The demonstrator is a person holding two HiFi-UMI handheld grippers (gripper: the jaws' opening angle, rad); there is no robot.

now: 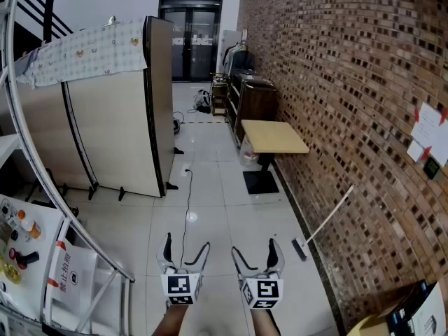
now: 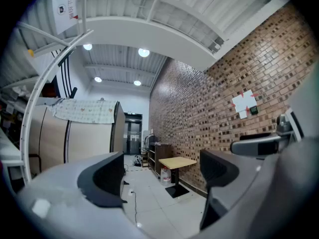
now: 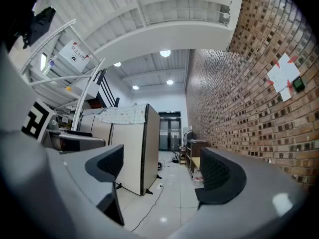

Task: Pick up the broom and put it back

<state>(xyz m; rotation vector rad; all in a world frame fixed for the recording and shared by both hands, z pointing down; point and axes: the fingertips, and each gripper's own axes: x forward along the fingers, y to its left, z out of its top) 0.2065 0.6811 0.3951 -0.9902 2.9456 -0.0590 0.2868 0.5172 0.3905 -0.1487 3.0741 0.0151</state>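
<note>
In the head view the broom (image 1: pixel 326 219) leans against the brick wall (image 1: pixel 364 103) at the right. Its pale handle slants up the wall and its small head (image 1: pixel 299 248) rests on the floor by the skirting. Both grippers are held level, low in the middle of that view, to the left of the broom and apart from it. My left gripper (image 1: pixel 187 242) (image 2: pixel 162 168) is open with nothing between its jaws. My right gripper (image 1: pixel 255 247) (image 3: pixel 162 163) is open and empty too, and is the nearer one to the broom head. Neither gripper view shows the broom.
A small wooden table (image 1: pixel 273 136) on a black foot stands by the wall ahead, with a water jug (image 1: pixel 248 152) behind it. A beige partition (image 1: pixel 119 117) stands at the left, and a black cable (image 1: pixel 187 201) crosses the white tiles. A stair rail (image 1: pixel 42 173) is at the left, a cardboard box (image 1: pixel 392 317) at the bottom right.
</note>
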